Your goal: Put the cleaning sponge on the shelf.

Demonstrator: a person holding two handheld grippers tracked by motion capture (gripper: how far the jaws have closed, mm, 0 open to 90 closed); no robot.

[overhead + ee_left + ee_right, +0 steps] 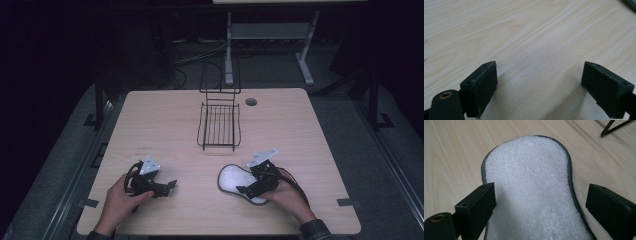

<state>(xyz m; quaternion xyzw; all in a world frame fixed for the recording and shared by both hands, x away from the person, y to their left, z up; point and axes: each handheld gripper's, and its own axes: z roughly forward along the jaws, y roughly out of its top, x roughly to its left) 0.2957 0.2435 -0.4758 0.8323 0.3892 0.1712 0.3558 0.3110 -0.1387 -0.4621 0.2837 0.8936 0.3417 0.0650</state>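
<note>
High view, wire basket (219, 125) holding nothing at bench (150, 125) twelve o'clock, your right claw (243, 190) spread wide over the white pad (231, 178) at five o'clock, your left claw (171, 185) released on bare wood at seven.

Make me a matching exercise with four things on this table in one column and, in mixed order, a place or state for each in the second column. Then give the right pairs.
Things:
1. wire rack
2. white pad
3. left gripper
4. cable hole

Places or states:
A. jaws open over bare wood
B. lies flat between the open jaws of the right gripper
C. far edge of the table, right of the rack
D. stands at the far middle of the table

Pairs: 1-D, 2-B, 3-A, 4-C
</note>
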